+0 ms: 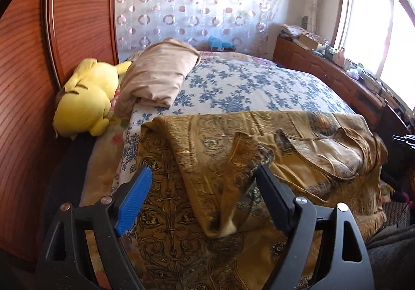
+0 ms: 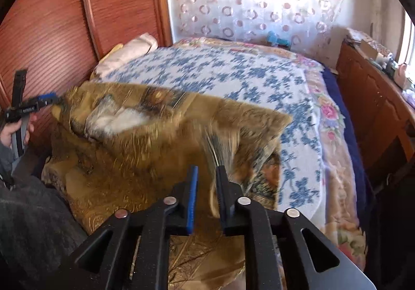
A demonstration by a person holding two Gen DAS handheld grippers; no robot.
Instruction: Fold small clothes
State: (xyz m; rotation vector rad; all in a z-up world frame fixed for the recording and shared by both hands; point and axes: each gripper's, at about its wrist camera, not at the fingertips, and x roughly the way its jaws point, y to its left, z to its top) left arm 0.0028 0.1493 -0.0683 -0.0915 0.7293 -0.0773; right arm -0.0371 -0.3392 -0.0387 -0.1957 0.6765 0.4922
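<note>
Gold patterned garment [image 1: 233,150] lying on near edge of bed [image 1: 246,82], one fold laid over, still rumpled. Left gripper [image 1: 205,201] spread wide over garment, gripping nothing. Right gripper [image 2: 207,196] narrowly parted, cloth between fingers; further folds outstanding.

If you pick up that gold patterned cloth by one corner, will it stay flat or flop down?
The gold cloth would probably flop: it already lies in soft folds and wrinkles. It looks thin and shiny, so it's likely light and may slip from the open left gripper.
</note>
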